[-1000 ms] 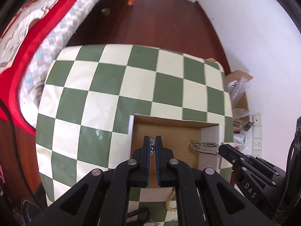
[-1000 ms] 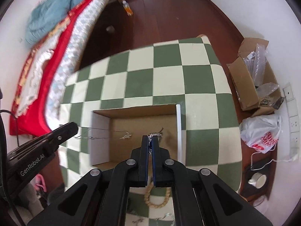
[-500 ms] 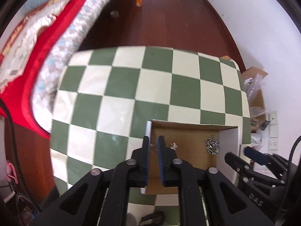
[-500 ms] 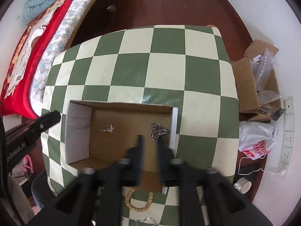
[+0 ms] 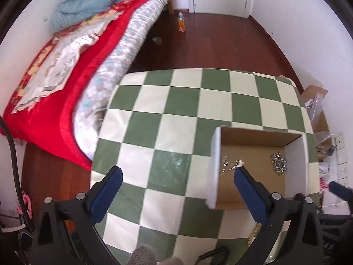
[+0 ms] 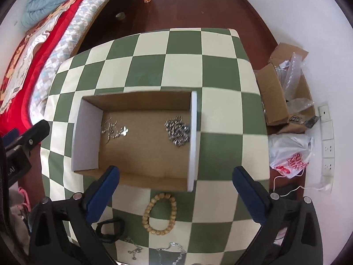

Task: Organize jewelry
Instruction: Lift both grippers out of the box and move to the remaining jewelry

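- Left gripper (image 5: 176,175) jaws opening wide, nothing between, over the checkered table (image 5: 167,119).
- Right gripper (image 6: 176,174) jaws opening, empty, above the cardboard box (image 6: 86,132).
- Box holds thin chain (image 6: 114,130) left, chunky chain pile (image 6: 178,130) right.
- Right view only: bead bracelet (image 6: 160,213), black band (image 6: 110,229), loose chains (image 6: 169,250) on the table outside the box.
- Left view only: more of the bed (image 5: 66,70).

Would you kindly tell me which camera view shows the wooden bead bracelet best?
The right wrist view: the whole wooden bead bracelet lies in plain sight on the checked cloth, just outside the cardboard box. The left wrist view shows only a few beads beside a tool finger.
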Demonstrator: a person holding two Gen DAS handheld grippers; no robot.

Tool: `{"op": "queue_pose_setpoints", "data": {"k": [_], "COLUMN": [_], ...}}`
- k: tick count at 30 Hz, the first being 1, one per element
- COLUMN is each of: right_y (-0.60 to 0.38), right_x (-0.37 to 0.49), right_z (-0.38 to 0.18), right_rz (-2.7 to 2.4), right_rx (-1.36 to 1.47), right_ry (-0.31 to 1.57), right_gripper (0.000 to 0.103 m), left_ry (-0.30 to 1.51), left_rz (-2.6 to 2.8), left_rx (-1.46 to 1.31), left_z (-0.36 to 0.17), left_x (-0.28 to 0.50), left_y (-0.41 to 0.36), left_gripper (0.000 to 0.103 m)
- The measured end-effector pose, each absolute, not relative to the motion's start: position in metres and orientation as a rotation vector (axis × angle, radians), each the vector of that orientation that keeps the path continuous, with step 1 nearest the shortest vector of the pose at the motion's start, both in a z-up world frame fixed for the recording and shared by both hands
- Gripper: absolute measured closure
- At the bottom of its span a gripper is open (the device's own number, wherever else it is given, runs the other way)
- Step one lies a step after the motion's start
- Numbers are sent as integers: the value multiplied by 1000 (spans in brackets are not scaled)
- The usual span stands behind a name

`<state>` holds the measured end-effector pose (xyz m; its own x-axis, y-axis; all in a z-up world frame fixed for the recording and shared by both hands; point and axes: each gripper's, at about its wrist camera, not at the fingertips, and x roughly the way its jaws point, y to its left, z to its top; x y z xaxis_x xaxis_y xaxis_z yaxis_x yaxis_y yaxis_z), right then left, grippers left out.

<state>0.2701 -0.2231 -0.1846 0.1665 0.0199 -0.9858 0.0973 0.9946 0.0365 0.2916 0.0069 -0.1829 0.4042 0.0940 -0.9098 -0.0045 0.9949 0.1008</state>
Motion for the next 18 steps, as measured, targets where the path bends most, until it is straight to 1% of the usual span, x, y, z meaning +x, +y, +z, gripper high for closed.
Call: {"op": "queue_pose_setpoints", "data": {"k": [5, 9, 18], "right_y": [-214, -210, -201], "right_x": [244, 226, 177], "right_z": [-174, -160, -112], "right_rz": [-98, -123, -143], "right_rx": [60, 34, 19], "right_ry": [1310, 1247, 1114], "right_gripper": [0, 0, 0], "left_ry": [1111, 1080, 951], "left_rz": [77, 71, 33], "left_rx": [99, 89, 80], "left_z": [-182, -170, -113], "left_x": [266, 244, 189], "left_y": [14, 19, 17], "left_gripper": [0, 0, 0]}}
